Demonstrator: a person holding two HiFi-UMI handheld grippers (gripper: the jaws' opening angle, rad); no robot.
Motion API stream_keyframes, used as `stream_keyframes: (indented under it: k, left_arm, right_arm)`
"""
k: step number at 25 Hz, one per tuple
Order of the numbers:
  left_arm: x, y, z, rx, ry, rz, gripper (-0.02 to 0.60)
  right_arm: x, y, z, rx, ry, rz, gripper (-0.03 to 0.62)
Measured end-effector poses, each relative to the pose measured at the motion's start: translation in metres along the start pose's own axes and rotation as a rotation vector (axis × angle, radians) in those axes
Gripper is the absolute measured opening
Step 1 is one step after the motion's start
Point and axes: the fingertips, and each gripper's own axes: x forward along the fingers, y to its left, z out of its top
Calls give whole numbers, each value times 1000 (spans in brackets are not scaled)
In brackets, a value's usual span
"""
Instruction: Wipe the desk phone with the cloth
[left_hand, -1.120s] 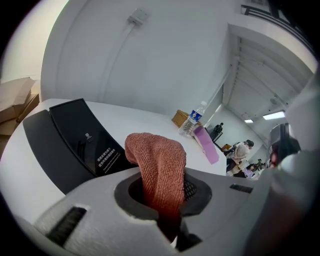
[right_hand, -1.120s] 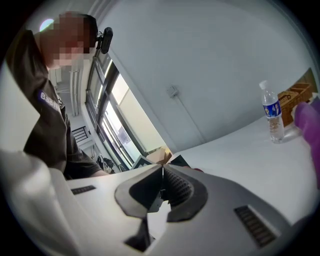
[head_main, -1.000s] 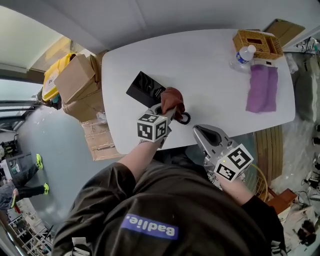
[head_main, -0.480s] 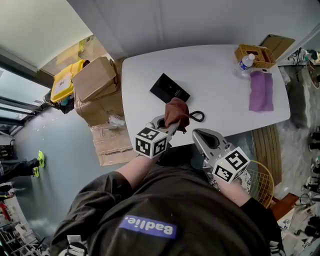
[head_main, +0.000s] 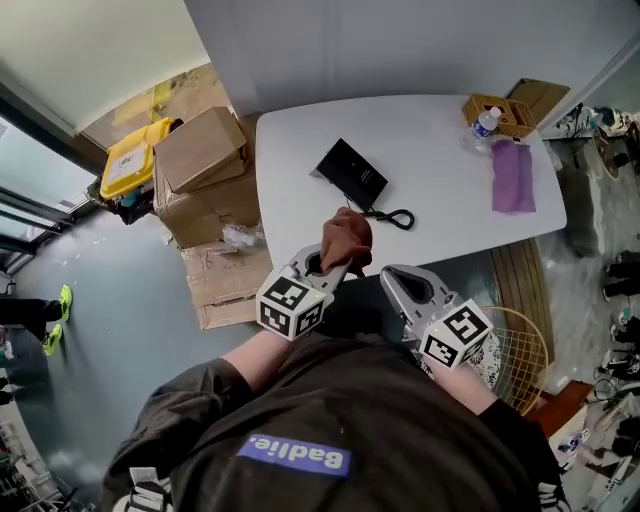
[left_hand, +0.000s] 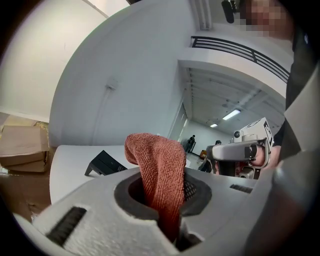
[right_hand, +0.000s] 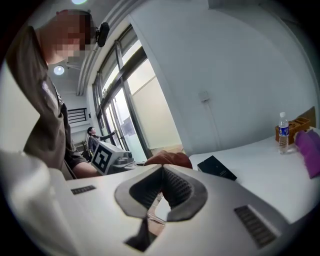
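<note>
The black desk phone (head_main: 352, 172) lies on the white table (head_main: 440, 160), its coiled cord (head_main: 396, 217) trailing toward the near edge. My left gripper (head_main: 328, 262) is shut on a rust-red cloth (head_main: 346, 237) and holds it over the table's near edge, short of the phone. In the left gripper view the cloth (left_hand: 160, 172) stands up from the closed jaws, with the phone (left_hand: 104, 163) beyond it. My right gripper (head_main: 392, 274) is off the table beside the left one, shut and empty (right_hand: 163, 168). It sees the phone (right_hand: 216, 168) ahead.
A purple cloth (head_main: 512, 175), a water bottle (head_main: 485, 122) and a wicker basket (head_main: 495, 110) sit at the table's far right. Cardboard boxes (head_main: 200, 150) and a yellow bin (head_main: 128, 156) stand left of the table. A wire basket (head_main: 512, 352) is on the floor at my right.
Both grippers have drawn back from the phone toward the person. The cloth has come away from the phone to the table's near edge, and the head view shows the table from farther off.
</note>
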Motion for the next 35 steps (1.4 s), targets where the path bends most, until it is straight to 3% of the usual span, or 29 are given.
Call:
stream_keyframes:
  k: [7, 15, 20, 28, 35]
  left_arm:
    - [-41, -38, 19, 47, -75, 66, 54]
    - [-58, -95, 5, 38, -122, 178, 54]
    - [-67, -124, 12, 79, -137, 150, 54]
    - [-78, -133, 30, 145, -169, 100, 54]
    - [-79, -132, 32, 146, -174, 90, 54]
  right_arm:
    - [-19, 18, 6, -51, -8, 78, 29]
    - [-64, 26, -14, -100, -37, 176, 29]
    - [-80, 38, -15, -125, -47, 173, 29]
    - [-82, 50, -2, -154, -70, 132, 29]
    - [-75, 51, -1, -170, -67, 114, 29]
